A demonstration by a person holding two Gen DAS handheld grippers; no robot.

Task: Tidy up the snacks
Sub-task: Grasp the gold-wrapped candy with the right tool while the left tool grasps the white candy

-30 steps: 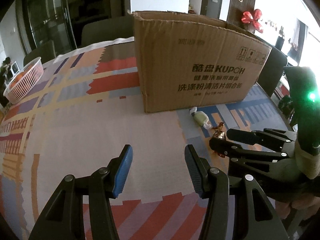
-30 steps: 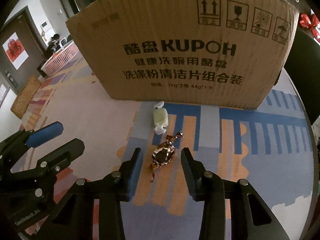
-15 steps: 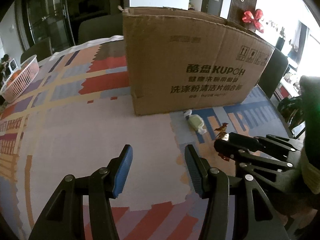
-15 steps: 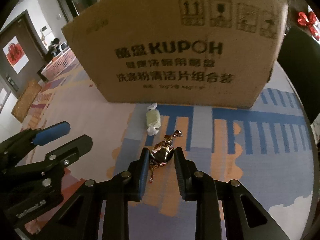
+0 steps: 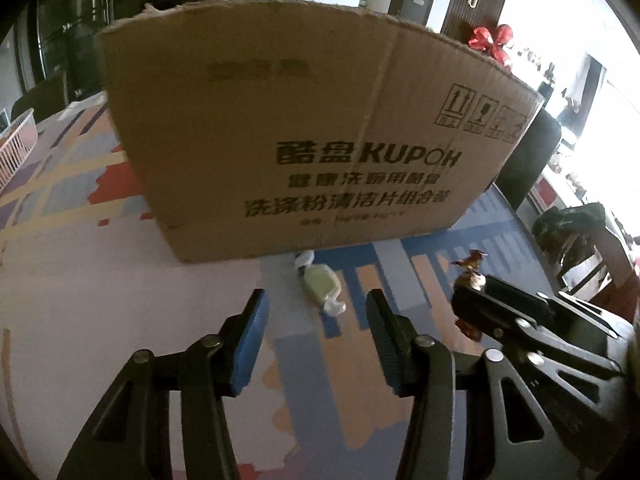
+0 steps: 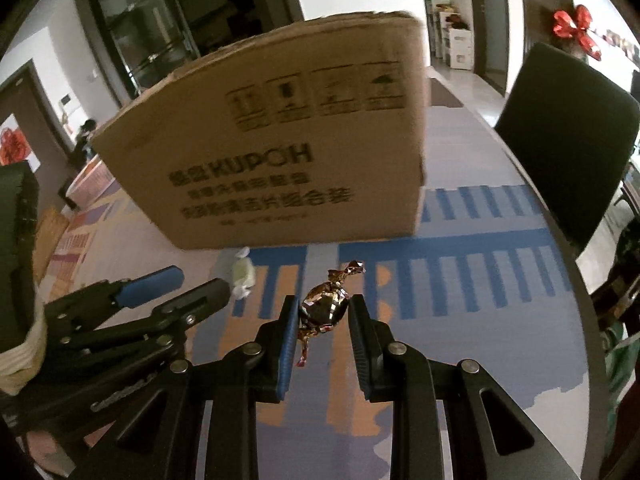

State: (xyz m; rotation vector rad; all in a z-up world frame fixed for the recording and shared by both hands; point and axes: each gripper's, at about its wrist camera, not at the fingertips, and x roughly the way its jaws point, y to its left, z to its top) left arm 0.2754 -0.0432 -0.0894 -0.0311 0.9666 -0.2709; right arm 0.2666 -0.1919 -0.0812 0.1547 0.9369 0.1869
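The right tool (image 6: 323,312) is clenched on the gold candy (image 6: 322,309), held clear of the bench (image 6: 460,320), its twisted ends running fore and aft. The box (image 6: 280,152) stands straight ahead, its rim higher than the candy. The left tool (image 5: 316,320) is released, with the green candy (image 5: 320,286) lying on the bench just ahead between its fingers, long axis slanted.

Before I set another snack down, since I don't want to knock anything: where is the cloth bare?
Bare cloth lies left of the cardboard box, out toward the pink basket, and on the blue-striped patch right of the box. Crowded: the strip before the box, with the green candy, the open left gripper and the right gripper holding the gold candy.
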